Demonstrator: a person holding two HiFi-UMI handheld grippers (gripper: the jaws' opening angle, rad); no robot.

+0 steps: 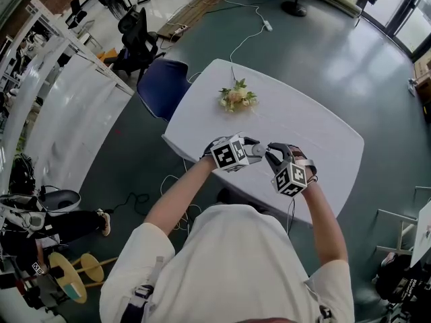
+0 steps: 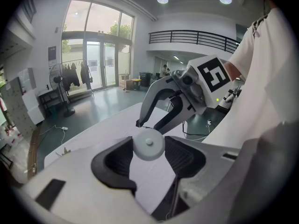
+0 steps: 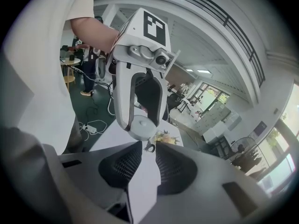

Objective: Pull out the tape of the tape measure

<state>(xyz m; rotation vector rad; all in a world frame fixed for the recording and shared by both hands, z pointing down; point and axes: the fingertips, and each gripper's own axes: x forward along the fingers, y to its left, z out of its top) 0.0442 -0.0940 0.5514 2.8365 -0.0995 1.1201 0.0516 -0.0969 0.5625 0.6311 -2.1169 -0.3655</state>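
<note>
Now my left gripper [image 1: 254,150] clamps the round tape measure [image 2: 148,145] above the table [image 1: 316,133]. My right gripper [image 1: 273,155], jaws barely apart, brackets its pull tab [image 3: 149,147]. I'd pinch it squarely, then draw straight away.

From above the person's shoulders, the head camera looks steeply down on the white table [image 1: 323,136], well back from it. The camera on the left gripper [image 2: 148,143] sits close behind its jaws, facing across the table towards the glass doors [image 2: 96,64]. The one on the right gripper [image 3: 148,146] faces back, tilted. Both share the tape measure [image 3: 140,127], and each sees the other gripper close ahead. The flowers [image 1: 236,97] appear in the head and right gripper views.
</note>
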